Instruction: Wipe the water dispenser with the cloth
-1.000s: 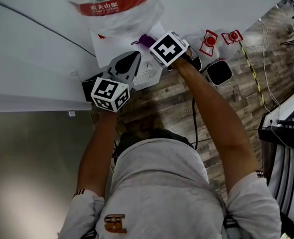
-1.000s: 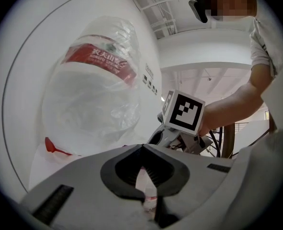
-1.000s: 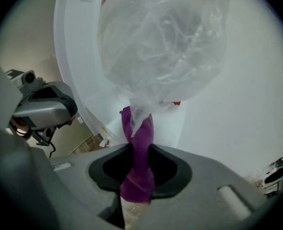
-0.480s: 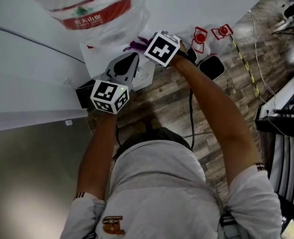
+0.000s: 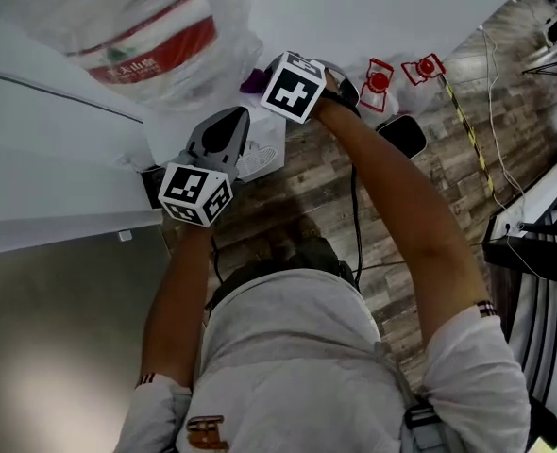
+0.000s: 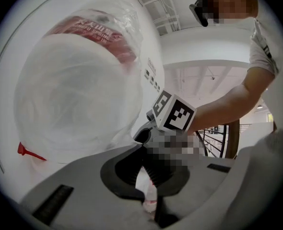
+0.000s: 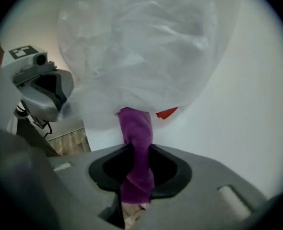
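Shifted along the water dispenser (image 5: 170, 128), right gripper (image 7: 136, 198) fingers (image 7: 108, 174) clench one purple cloth (image 7: 135, 138) (left gripper (image 6: 151, 207) fingers closed, empty).

water bottle (image 5: 137, 36) cut off by the head view's top edge. water dispenser (image 5: 269, 130) mostly hidden under it. cloth (image 7: 136, 147) - far end lost beneath the bottle; from the head view only a purple corner shows. left gripper (image 6: 153, 210) - small white-pink bit between the jaws, too small to identify.
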A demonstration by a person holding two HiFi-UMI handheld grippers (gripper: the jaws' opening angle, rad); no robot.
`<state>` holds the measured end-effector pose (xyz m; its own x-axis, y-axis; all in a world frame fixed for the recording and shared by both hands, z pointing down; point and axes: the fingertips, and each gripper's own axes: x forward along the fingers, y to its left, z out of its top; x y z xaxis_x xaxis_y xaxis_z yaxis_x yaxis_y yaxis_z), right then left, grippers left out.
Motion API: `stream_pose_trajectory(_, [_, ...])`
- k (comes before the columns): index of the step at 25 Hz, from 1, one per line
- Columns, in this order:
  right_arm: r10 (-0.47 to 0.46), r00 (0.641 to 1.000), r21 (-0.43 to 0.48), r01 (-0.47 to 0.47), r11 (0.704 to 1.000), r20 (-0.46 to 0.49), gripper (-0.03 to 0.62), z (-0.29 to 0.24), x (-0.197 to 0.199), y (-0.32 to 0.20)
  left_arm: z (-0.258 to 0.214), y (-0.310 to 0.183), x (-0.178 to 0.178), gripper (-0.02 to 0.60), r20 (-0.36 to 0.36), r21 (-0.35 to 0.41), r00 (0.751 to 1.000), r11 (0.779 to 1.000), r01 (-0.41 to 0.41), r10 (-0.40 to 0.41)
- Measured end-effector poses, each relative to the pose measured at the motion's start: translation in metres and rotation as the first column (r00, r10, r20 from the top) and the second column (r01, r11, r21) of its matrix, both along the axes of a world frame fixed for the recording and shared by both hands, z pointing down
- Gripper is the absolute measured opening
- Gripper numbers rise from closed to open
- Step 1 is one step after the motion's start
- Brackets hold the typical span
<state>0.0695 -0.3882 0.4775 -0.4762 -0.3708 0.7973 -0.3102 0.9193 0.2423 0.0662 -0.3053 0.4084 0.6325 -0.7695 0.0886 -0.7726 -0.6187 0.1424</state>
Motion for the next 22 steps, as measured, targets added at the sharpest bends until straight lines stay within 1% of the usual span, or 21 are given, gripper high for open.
stream_pose_trajectory(6, [-0.104, 0.995, 0.008, 0.104, 0.995, -0.004, 0.105, 0.002, -0.001, -0.027, -0.001, -0.021, 0.014, -0.002, 0.003, -0.012, 0.994, 0.994, 0.105, -0.105])
stream_pose_trajectory(9, [-0.156, 0.988, 0.014, 0.156, 0.988, -0.010, 0.106, 0.004, -0.004, -0.041, 0.001, -0.029, 0.018, -0.002, 0.014, -0.018, 0.990, 0.990, 0.143, -0.143])
stream_pose_trajectory(16, [-0.265, 0.964, 0.019, 0.265, 0.964, -0.033, 0.106, 0.008, -0.008, -0.063, 0.004, -0.041, 0.024, -0.002, 0.029, -0.027, 0.978, 0.978, 0.208, -0.207])
stream_pose_trajectory(22, [-0.341, 0.939, 0.001, 0.342, 0.940, -0.053, 0.106, 0.009, -0.008, -0.071, 0.001, -0.049, 0.026, -0.002, 0.042, -0.018, 0.974, 0.974, 0.225, -0.224])
